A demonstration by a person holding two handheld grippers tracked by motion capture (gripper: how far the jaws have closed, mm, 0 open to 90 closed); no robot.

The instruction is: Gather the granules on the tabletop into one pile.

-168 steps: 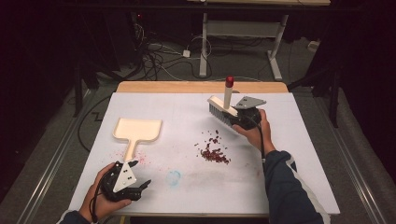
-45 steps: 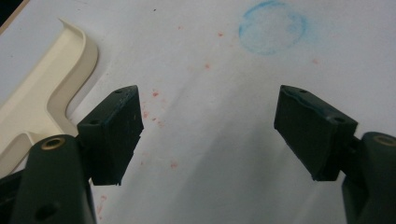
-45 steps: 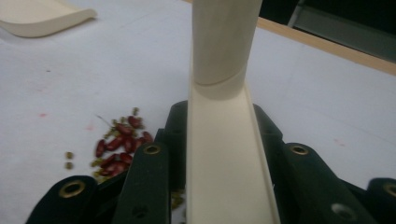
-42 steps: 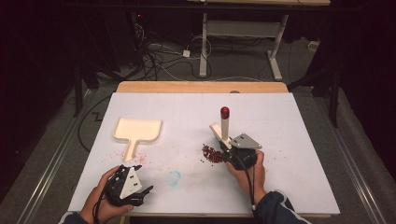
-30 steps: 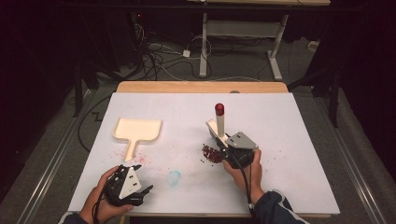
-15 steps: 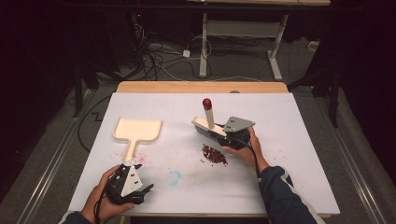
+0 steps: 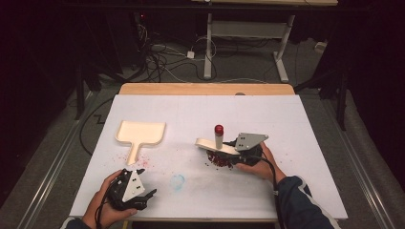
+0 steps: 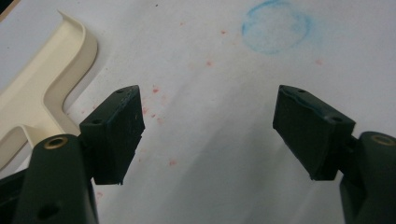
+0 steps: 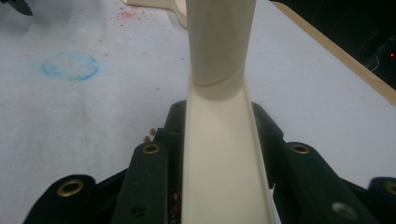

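Observation:
My right gripper [image 7: 235, 151] is shut on a cream hand brush [image 7: 211, 143] whose upright handle ends in a red cap [image 7: 218, 129]. The brush head rests over a small pile of dark red crumbs [image 7: 220, 161] at the table's middle. In the right gripper view the brush's cream back [image 9: 219, 140] runs up between the jaws of the right gripper [image 9: 219, 154]. A cream dustpan [image 7: 141, 133] lies flat to the left, handle toward me. My left gripper [image 7: 144, 198] sits near the front left edge, open and holding nothing [image 8: 210, 130], with the dustpan handle [image 8: 42, 93] just beyond its left jaw.
The white table top [image 7: 296, 124] has a faint blue circle [image 7: 177, 181] drawn on it between the two grippers, and fine red specks [image 7: 143, 162] near the dustpan handle. A wooden strip [image 7: 205, 88] edges the far side. Cables and desk legs lie on the floor beyond.
My right gripper brought the brush from the far right to the crumb pile, lifted it back, and has now lowered it onto the pile again. The left gripper stayed put.

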